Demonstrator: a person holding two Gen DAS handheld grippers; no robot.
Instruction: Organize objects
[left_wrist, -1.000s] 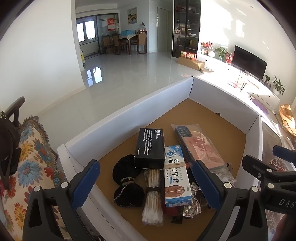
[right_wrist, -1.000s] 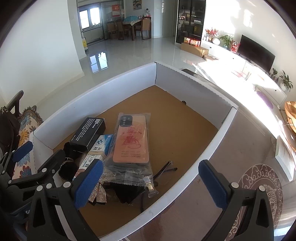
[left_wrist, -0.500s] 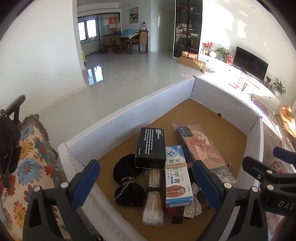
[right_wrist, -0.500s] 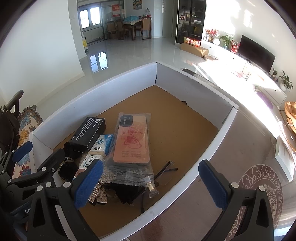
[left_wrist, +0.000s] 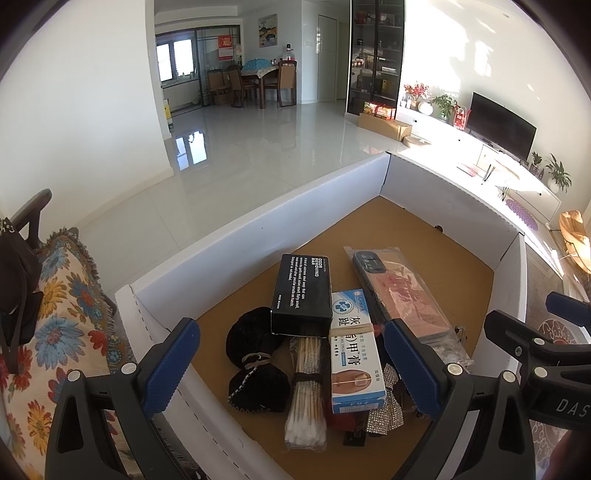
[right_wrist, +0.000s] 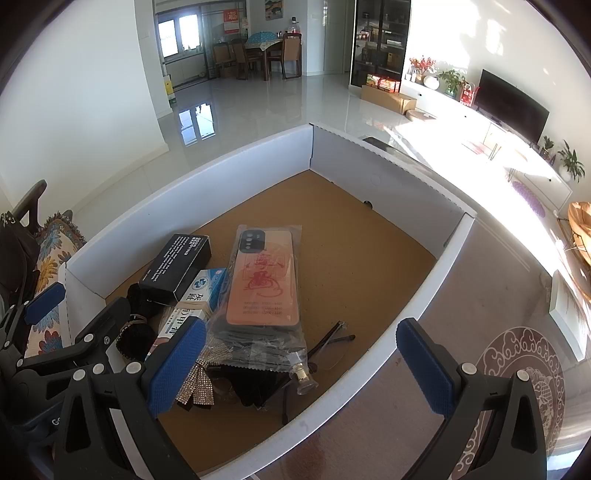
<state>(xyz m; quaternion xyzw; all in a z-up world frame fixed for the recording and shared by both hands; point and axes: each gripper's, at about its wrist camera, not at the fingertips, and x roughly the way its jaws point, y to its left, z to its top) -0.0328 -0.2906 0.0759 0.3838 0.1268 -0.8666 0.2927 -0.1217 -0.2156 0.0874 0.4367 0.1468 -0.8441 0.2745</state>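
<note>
Landmark: white-walled tray (left_wrist: 258, 236) with a brown floor; every place below is given relative to it.
Left tongs (left_wrist: 291, 365): jaws spread wide, nothing between them, hanging over the tray's near-left corner.
Black hair ties (left_wrist: 255, 354): on the tray floor, leftmost of the cluster by the near-left wall.
Cotton swabs (left_wrist: 306, 387): bundled, just right of the hair ties, their far end under the black box.
Black box (left_wrist: 301, 291): beside the tray's left wall, resting partly on the swabs and the hair ties.
Blue-and-white carton (left_wrist: 354, 350): touching the black box's right side.
Bagged phone case (right_wrist: 264, 280): right edge of the cluster, lying over dark items that cannot be identified.
Rhinestone bow (right_wrist: 199, 380): near the tray's front wall, part hidden by a pad.
Spectacles (right_wrist: 328, 350): on the floor just right of the bagged case.
Right tongs (right_wrist: 299, 365): jaws spread wide, empty, straddling the tray's near-right wall.
Progress: all items lie inside the tray, bunched and overlapping in its near-left part, the far half bare. This fits either a gathering just completed or a heap awaiting sorting; the views do not settle which.
</note>
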